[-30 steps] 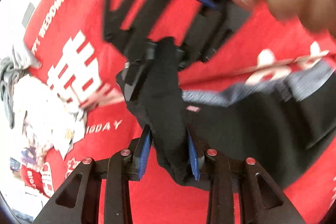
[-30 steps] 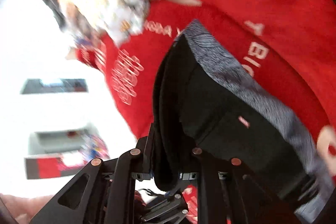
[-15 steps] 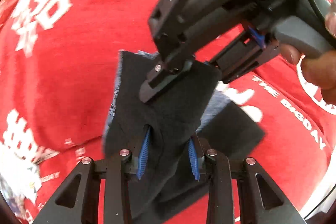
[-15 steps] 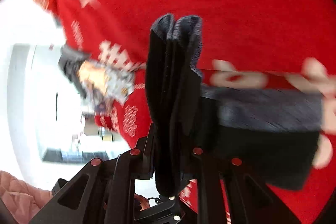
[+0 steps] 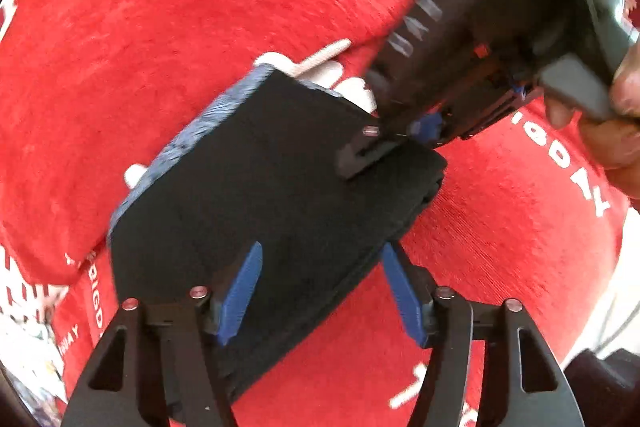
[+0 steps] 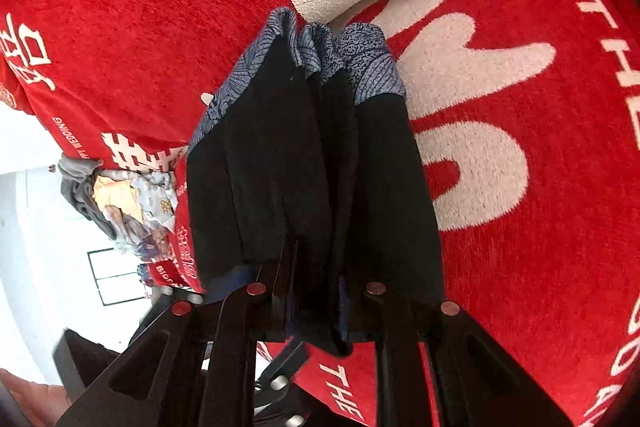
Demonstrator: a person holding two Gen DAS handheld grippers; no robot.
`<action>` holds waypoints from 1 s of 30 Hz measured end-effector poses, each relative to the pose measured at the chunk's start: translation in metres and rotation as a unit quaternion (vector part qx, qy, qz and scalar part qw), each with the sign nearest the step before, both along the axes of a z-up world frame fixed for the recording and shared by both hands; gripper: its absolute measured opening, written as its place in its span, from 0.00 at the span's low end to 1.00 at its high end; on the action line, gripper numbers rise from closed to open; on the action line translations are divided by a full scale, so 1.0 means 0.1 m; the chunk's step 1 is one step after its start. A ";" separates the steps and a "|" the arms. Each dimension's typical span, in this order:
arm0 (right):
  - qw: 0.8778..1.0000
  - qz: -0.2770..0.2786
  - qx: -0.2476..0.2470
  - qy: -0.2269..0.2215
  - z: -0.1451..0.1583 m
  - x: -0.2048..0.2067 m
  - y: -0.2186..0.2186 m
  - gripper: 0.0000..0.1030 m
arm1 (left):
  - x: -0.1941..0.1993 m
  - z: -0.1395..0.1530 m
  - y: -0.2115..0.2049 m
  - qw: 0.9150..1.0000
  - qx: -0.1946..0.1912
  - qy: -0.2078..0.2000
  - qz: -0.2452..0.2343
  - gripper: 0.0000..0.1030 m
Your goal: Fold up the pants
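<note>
The black pants (image 5: pixel 260 187) with a blue-grey patterned waistband are folded into a thick bundle over the red cloth (image 5: pixel 140 47). My left gripper (image 5: pixel 320 291) straddles the bundle's near edge. Its jaws are opening, the cloth still lies between the blue pads (image 5: pixel 240 291), and they no longer pinch it. My right gripper (image 5: pixel 384 143) comes in from the upper right, shut on the bundle's far corner, with a hand (image 5: pixel 616 123) on its handle. In the right wrist view several layers of the pants (image 6: pixel 312 167) stand bunched between that gripper's (image 6: pixel 316 283) fingers.
The red cloth (image 6: pixel 520 187) with large white characters and lettering covers the whole surface. A pile of grey and printed clothes (image 6: pixel 120 203) lies at its left edge, with white floor beyond. A pale strip shows at the cloth's right edge in the left wrist view.
Both grippers have carried the pants sideways across the red cloth and turned. The bundle now sits lower and flatter. The left jaws have spread apart; the right jaws stay clamped.
</note>
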State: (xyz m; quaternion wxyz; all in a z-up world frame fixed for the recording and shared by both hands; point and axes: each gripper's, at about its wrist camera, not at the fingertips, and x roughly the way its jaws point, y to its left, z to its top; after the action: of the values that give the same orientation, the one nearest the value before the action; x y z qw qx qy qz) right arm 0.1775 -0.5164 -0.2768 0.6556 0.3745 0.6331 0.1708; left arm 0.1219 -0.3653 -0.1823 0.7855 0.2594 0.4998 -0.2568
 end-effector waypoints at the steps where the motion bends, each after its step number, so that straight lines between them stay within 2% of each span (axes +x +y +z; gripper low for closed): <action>1: 1.000 0.005 -0.010 0.000 0.03 -0.05 -0.07 0.18 | 0.02 0.07 0.09 1.000 -0.006 0.005 0.009 0.63; 4: 0.999 0.020 -0.045 0.000 0.11 -0.08 -0.01 0.20 | 0.16 0.19 0.43 0.998 -0.016 0.026 0.063 0.63; 6: 0.995 0.030 -0.098 0.007 0.19 -0.13 -0.04 0.26 | 0.32 0.22 0.69 0.993 -0.016 0.039 0.113 0.63; 10: 0.985 0.022 -0.171 0.009 0.34 -0.23 -0.25 0.27 | 0.70 0.12 1.29 0.975 -0.029 0.066 0.210 0.63; 13: 0.985 0.021 -0.173 -0.021 0.54 -0.20 -0.27 0.27 | 0.95 0.07 1.61 0.963 -0.045 0.063 0.259 0.63; 15: 0.984 0.033 -0.169 -0.043 0.63 -0.08 -0.13 0.27 | 1.12 0.04 1.73 0.955 -0.058 0.061 0.284 0.63; 17: 0.983 0.052 -0.167 -0.062 0.67 0.10 0.08 0.27 | 1.26 -0.10 1.80 0.946 -0.074 0.082 0.305 0.63; 20: 0.980 0.078 -0.166 -0.070 0.60 0.32 0.44 0.27 | 1.29 -0.40 1.82 0.937 -0.069 0.114 0.323 0.63; 21: 0.978 0.092 -0.179 -0.063 0.50 0.41 0.61 0.27 | 1.27 -0.47 1.83 0.936 -0.070 0.116 0.324 0.71; 23: 0.972 0.110 -0.202 -0.043 0.31 0.41 0.69 0.23 | 1.25 -0.54 1.89 0.932 -0.077 0.116 0.336 0.82; 26: 0.973 0.100 -0.204 -0.044 0.27 0.37 0.69 0.21 | 1.21 -0.57 2.01 0.920 -0.101 0.148 0.349 0.82; 29: 0.973 0.089 -0.210 -0.030 0.28 0.29 0.60 0.21 | 1.11 -0.50 2.03 0.924 -0.091 0.147 0.341 0.82; 30: 0.975 0.082 -0.202 -0.028 0.30 0.26 0.57 0.24 | 1.07 -0.48 2.03 0.926 -0.089 0.146 0.338 0.82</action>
State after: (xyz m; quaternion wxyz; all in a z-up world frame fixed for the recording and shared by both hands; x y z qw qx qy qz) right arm 0.2033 -0.4592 -0.2466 0.7189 0.1760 0.6646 0.1029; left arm 0.2292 -0.1620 -0.2301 0.7637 -0.0360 0.6422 -0.0548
